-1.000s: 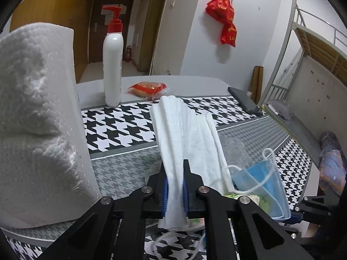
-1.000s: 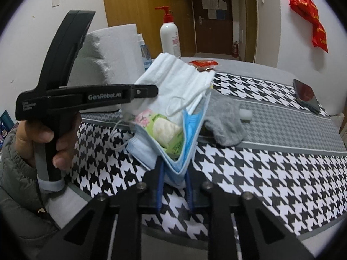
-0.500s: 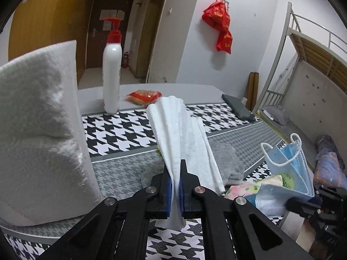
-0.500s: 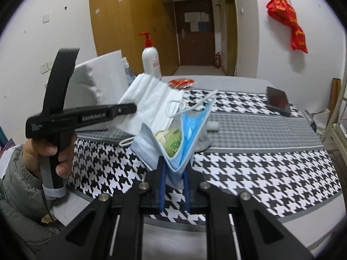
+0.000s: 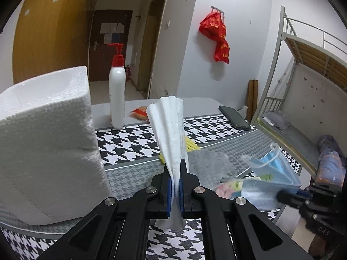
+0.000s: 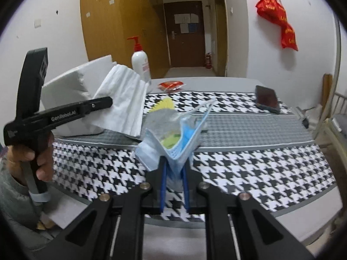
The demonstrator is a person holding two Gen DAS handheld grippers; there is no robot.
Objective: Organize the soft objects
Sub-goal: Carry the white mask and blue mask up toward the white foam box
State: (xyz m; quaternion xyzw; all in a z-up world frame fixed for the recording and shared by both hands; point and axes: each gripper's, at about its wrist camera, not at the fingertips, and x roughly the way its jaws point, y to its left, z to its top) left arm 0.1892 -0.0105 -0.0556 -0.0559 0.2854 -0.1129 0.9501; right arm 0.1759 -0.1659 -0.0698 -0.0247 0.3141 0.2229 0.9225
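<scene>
Houndstooth table (image 6: 260, 169): right gripper (image 6: 174, 186) pinches blue masks (image 6: 182, 138) around packets.

Two tools (image 5: 176, 191) (image 6: 174, 186), one paper-towel roll (image 5: 47, 143), one pump bottle (image 5: 117, 95), one phone (image 6: 266, 97), one grey sock (image 5: 208, 169).

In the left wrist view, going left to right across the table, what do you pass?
Paper towel roll → pump bottle → white cloth shut in the left gripper → grey sock → blue face masks → phone.
</scene>
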